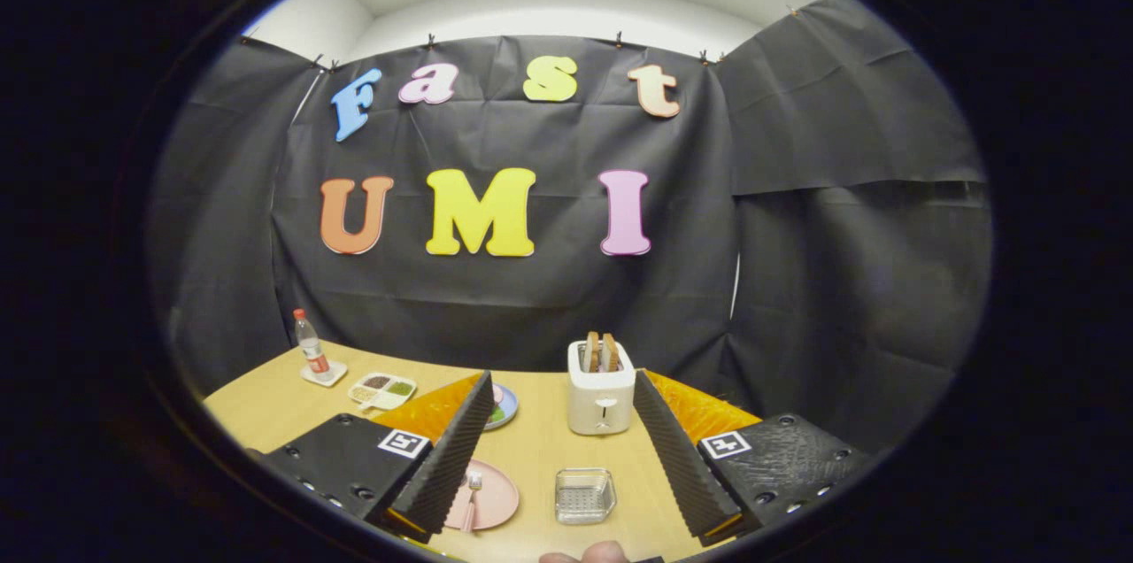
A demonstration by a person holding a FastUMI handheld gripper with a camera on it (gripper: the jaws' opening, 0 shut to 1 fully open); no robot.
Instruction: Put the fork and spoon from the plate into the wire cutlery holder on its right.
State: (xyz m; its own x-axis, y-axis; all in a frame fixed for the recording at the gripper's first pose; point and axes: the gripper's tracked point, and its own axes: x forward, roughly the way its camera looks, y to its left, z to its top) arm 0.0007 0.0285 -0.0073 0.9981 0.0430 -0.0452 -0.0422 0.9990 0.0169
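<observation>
A pink plate (493, 499) lies on the wooden table, partly behind my left finger (447, 457). On it rests a pink fork (472, 497), tines pointing away from me; the spoon is hidden. To the plate's right stands the small wire cutlery holder (584, 495), nothing in it that I can make out. My gripper (558, 448) is open, held above and short of both, fingers spread wide with nothing between them.
A white toaster (600, 399) with two slices of bread stands beyond the holder. Farther left are a blue plate (504, 408), a divided snack tray (382, 389) and a plastic bottle (310, 349) on a coaster. A person's fingertip (593, 554) shows at the near table edge.
</observation>
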